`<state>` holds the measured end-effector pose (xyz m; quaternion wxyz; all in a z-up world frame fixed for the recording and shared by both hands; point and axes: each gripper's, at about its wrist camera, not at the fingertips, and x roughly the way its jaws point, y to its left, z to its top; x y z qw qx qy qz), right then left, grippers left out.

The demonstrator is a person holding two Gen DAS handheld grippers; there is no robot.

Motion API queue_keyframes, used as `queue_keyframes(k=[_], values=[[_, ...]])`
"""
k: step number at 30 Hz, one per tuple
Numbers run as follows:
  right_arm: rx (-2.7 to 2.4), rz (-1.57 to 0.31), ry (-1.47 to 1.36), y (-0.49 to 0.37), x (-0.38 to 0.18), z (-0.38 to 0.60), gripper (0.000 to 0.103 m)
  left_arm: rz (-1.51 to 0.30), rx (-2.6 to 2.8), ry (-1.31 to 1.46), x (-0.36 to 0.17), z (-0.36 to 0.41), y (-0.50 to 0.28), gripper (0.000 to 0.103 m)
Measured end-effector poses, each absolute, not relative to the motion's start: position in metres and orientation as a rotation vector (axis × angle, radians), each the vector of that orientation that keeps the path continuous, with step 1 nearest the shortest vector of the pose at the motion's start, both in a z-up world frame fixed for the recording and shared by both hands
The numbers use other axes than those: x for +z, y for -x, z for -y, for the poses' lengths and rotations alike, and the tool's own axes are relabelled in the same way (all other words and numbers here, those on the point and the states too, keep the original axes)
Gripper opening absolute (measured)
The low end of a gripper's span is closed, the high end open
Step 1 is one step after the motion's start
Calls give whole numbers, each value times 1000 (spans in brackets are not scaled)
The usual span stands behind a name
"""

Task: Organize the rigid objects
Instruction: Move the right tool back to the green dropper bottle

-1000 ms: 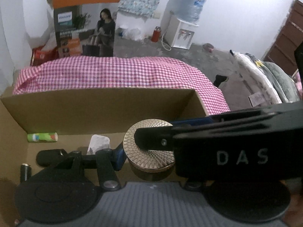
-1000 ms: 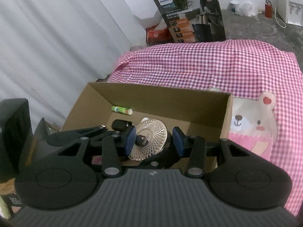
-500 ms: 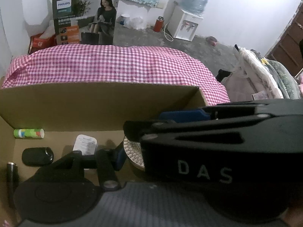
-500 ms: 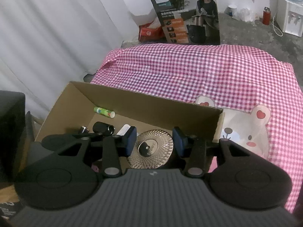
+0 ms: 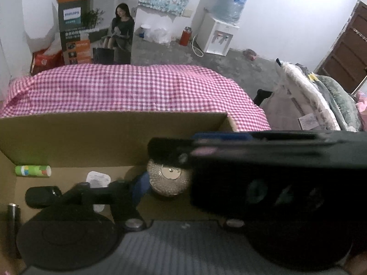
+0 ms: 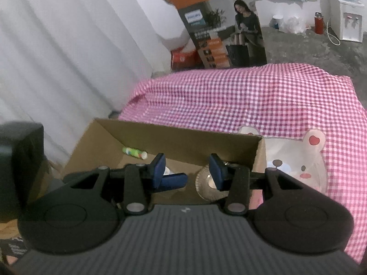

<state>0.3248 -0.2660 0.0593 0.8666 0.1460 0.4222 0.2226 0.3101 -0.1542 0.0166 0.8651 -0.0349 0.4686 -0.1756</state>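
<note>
A round patterned metal lid (image 5: 169,180) with a shiny centre lies inside the cardboard box (image 5: 91,137) near its right wall; it also shows in the right wrist view (image 6: 207,186). My right gripper (image 6: 187,170) is open and empty above the box, its jaws wide apart. It crosses the left wrist view as a big black blurred body (image 5: 275,178) and hides the right finger of my left gripper. Only the left finger (image 5: 137,189) of my left gripper shows, beside the lid and apart from it.
In the box lie a green patterned tube (image 5: 33,171), a white packet (image 5: 98,179), a black cylinder (image 5: 42,196) and a dark stick (image 5: 13,226). The box stands on a pink checked cloth (image 6: 252,96) with a bear print (image 6: 296,158). A black block (image 6: 20,167) stands left.
My right gripper let go of the lid, opened wide and drew back. The lid now lies flat on the box floor with its centre up.
</note>
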Motion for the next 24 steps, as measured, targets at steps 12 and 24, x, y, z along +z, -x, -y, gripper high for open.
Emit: queue_keyframes(k=[12,24], values=[[470,-615,-406,-205,118,291,72,-842,-460,54,63,129,-217,93],[486,-478,-392,-57,125,272,86,-694,-589,-63,65,76,-83,102]])
